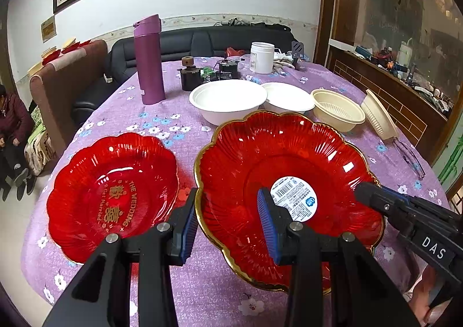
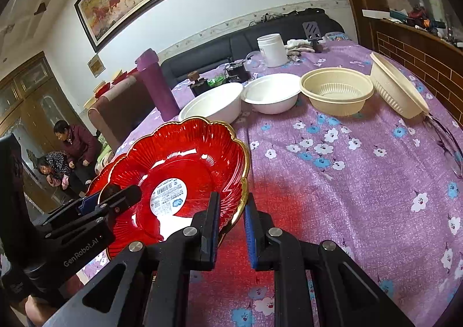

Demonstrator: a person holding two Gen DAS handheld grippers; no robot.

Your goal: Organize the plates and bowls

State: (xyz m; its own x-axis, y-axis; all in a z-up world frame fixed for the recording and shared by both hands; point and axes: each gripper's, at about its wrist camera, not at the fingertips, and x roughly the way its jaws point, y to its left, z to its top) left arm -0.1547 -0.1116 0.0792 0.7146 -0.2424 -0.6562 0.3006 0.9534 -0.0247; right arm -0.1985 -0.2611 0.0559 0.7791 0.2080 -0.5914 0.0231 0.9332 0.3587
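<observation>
Both grippers angle downward. The left gripper [image 1: 230,219] clamps the near rim of the gold-edged red plate [image 1: 289,159]; the right gripper [image 2: 231,228] pinches its opposite rim, plate tilted above the table [image 2: 361,182]. A second red plate [image 1: 113,196] lies left. 4 bowls [image 1: 228,101] stand beyond, by a purple flask [image 1: 149,60].
</observation>
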